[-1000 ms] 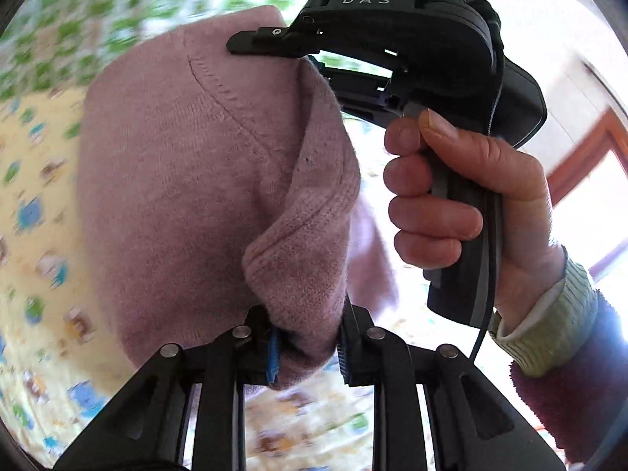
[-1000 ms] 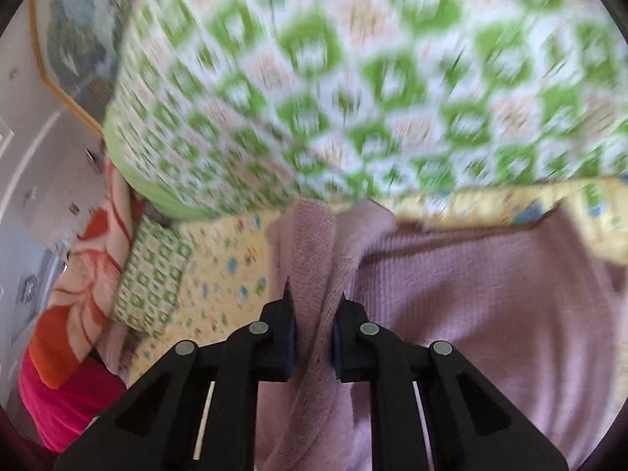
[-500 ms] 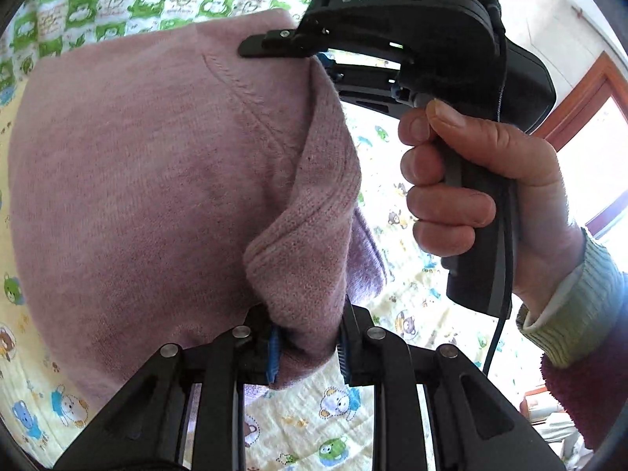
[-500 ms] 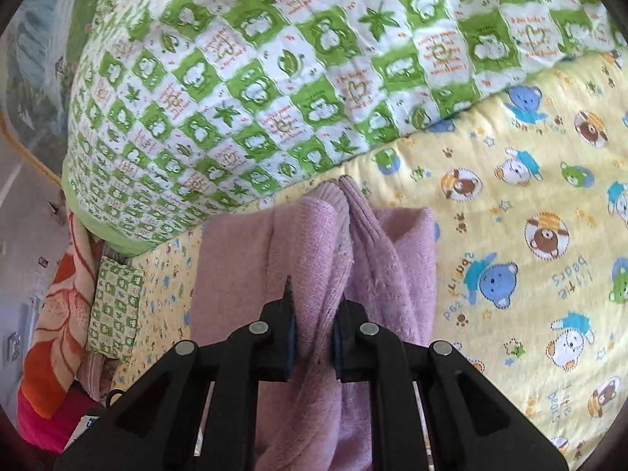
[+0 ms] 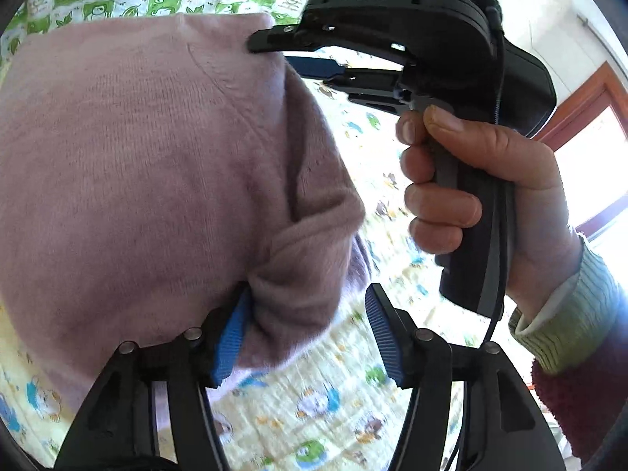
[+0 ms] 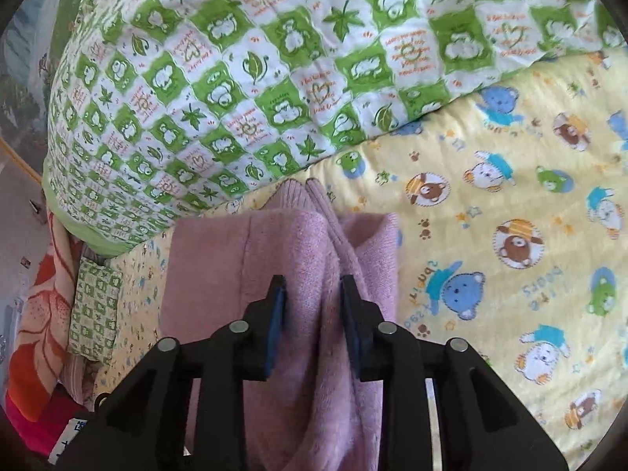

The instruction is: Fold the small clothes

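A pink knitted sweater [image 5: 149, 180] lies folded on the yellow bear-print sheet [image 6: 510, 204]. My left gripper [image 5: 310, 333] is open; the sweater's edge rests against its left pad [image 5: 231, 341] while the right pad stands clear. In the left wrist view the right gripper [image 5: 271, 49] reaches over the sweater's top edge, held by a hand. In the right wrist view the right gripper [image 6: 312, 310] has its jaws slightly parted with a fold of the sweater [image 6: 314, 274] between them.
A green-and-white patterned quilt [image 6: 255, 59] is bunched up at the back of the bed. A small green checked pillow [image 6: 94, 306] and an orange blanket [image 6: 35, 333] lie at the left. A window frame [image 5: 581, 102] is at the right.
Both grippers have opened: the left jaws spread wide and released the sweater's edge, and the right jaws have parted slightly. The sweater has come down onto the sheet.
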Demonstrator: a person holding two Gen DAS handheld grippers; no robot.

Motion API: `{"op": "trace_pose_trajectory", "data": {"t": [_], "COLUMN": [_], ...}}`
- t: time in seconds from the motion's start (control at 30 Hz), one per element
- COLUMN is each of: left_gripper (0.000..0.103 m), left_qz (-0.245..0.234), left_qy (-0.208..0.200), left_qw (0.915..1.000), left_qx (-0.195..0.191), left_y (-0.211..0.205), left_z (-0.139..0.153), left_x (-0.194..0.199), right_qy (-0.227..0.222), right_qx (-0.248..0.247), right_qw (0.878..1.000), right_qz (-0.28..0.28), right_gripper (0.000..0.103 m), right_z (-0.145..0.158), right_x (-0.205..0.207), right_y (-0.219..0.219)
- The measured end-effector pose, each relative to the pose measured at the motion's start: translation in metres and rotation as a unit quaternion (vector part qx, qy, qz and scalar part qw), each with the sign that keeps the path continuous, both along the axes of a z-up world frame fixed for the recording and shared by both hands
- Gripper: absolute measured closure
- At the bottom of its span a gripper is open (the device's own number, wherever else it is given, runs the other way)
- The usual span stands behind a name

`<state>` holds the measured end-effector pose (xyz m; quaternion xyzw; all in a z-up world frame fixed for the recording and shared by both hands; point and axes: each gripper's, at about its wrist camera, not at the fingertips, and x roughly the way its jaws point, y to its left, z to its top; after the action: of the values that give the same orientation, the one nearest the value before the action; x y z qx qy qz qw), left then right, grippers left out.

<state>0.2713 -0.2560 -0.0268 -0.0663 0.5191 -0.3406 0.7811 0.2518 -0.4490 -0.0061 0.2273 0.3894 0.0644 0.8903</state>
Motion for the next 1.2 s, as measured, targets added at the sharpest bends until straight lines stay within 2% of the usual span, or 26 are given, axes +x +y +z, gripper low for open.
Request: {"op": "trace_pose_trajectory", "data": {"t": [0.17, 0.27, 0.3, 0.4, 0.5, 0.67, 0.73, 0.8, 0.87, 0.93, 1.03, 1.2], "left_gripper": [0.039, 0.037, 0.037, 0.035, 0.034, 0.034, 0.034, 0.034, 0.034, 0.033, 0.033, 0.031], "left_qz": [-0.008, 0.006, 0.016, 0.051, 0.087, 0.137, 0.154, 0.164, 0.171, 0.174, 0.174, 0.176], "left_qy": [0.007, 0.005, 0.009, 0.022, 0.032, 0.045, 0.047, 0.052, 0.054, 0.055, 0.055, 0.063], "left_qw": [0.9998, 0.9998, 0.9996, 0.9981, 0.9955, 0.9894, 0.9869, 0.9849, 0.9835, 0.9831, 0.9831, 0.9822], "left_qx": [-0.018, -0.019, -0.021, -0.028, -0.020, -0.014, -0.012, -0.016, -0.017, -0.015, -0.010, -0.012], "left_y": [0.031, 0.059, 0.069, 0.109, 0.143, 0.189, 0.202, 0.204, 0.205, 0.205, 0.195, 0.183], "left_z": [0.010, 0.014, 0.015, 0.011, 0.007, 0.000, -0.007, -0.006, -0.011, -0.013, -0.015, -0.017], "left_x": [-0.025, -0.038, -0.040, -0.042, -0.037, -0.027, -0.024, -0.022, -0.017, -0.011, -0.003, 0.015], "right_qy": [-0.007, -0.021, -0.027, -0.028, -0.010, 0.063, 0.090, 0.117, 0.112, 0.077, 0.026, 0.039], "right_qx": [-0.025, -0.027, -0.023, -0.011, -0.014, -0.110, -0.162, -0.188, -0.163, -0.129, -0.107, -0.095], "right_qw": [0.999, 0.999, 0.999, 1.000, 0.999, 0.991, 0.982, 0.975, 0.980, 0.988, 0.994, 0.995], "right_qz": [-0.022, -0.020, -0.014, 0.007, 0.035, 0.047, 0.033, 0.004, -0.017, -0.027, -0.003, 0.019], "right_gripper": [0.071, 0.071, 0.069, 0.052, 0.049, 0.050, 0.059, 0.059, 0.059, 0.059, 0.059, 0.059], "right_z": [0.014, 0.023, 0.026, 0.028, 0.018, -0.012, -0.021, -0.026, -0.020, -0.004, 0.016, 0.001], "right_x": [-0.028, -0.051, -0.060, -0.075, -0.083, -0.097, -0.106, -0.111, -0.117, -0.122, -0.117, -0.080], "right_y": [0.000, 0.007, 0.011, 0.028, 0.049, 0.069, 0.063, 0.048, 0.033, 0.028, 0.041, 0.062]}}
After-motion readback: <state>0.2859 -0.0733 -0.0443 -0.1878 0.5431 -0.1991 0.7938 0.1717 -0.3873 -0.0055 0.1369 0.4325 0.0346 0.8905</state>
